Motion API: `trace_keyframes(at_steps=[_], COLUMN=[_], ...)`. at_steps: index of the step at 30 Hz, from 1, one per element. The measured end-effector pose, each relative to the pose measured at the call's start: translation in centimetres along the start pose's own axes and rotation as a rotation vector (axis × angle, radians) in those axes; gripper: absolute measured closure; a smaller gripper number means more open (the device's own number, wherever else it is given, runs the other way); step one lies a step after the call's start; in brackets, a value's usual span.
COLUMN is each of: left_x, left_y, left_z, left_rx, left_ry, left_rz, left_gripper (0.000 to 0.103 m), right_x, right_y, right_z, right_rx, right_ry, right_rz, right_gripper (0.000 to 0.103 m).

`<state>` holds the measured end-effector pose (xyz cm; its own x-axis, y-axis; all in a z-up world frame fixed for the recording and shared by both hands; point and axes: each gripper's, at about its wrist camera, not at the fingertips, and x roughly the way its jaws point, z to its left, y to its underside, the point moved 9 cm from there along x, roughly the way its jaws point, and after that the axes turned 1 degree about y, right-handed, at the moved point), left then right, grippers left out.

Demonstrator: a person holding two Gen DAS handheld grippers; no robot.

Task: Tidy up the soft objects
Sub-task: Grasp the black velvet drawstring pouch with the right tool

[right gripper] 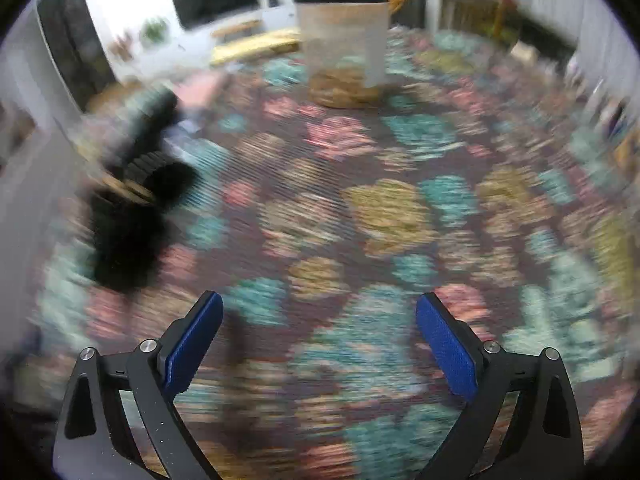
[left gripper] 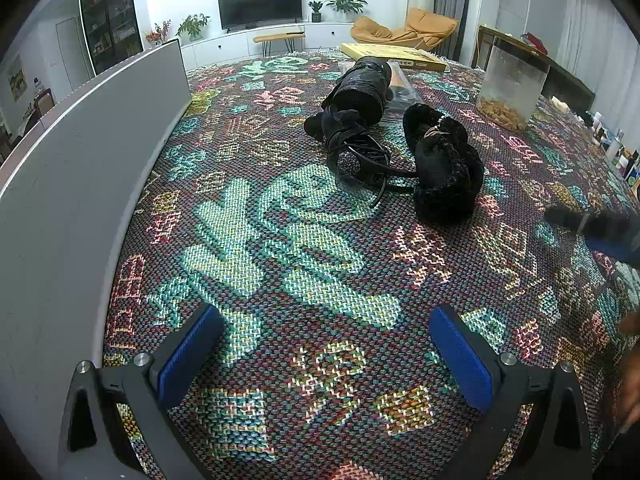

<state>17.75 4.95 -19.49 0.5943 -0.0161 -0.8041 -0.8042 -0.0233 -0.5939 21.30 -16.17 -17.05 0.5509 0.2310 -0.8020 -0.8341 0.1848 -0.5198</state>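
Two black furry slippers [left gripper: 444, 168] are seen lying on the patterned tabletop [left gripper: 280, 248], well ahead of the left gripper [left gripper: 326, 360], whose jaws are spread, empty. Right gripper [right gripper: 320, 344] jaws are likewise apart; blurred dark shapes [right gripper: 128, 216], probably the slippers, lie ahead-left.

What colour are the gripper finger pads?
Blue pads on black fingers, sharpest in the left wrist view.
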Motion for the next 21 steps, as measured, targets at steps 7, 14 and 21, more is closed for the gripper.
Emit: trace_keyframes(at_steps=[7, 14, 21], left_x=[0.0, 0.0, 0.0], left_y=[0.0, 0.0, 0.0], left_z=[0.0, 0.0, 0.0], left_rx=[0.000, -0.001, -0.001], left_ry=[0.000, 0.000, 0.000], left_rz=[0.000, 0.000, 0.000], left_gripper=[0.000, 0.000, 0.000], right_x=[5.4, 5.9, 0.5], right_y=[-2.5, -1.8, -2.8], right_z=[8.8, 10.0, 3.6], right_rx=[-0.145, -0.264, -0.237], right_ry=[-0.132, -0.063, 0.023], right_rz=[0.171, 0.198, 0.047], right_gripper=[0.011, 0.075, 0.075])
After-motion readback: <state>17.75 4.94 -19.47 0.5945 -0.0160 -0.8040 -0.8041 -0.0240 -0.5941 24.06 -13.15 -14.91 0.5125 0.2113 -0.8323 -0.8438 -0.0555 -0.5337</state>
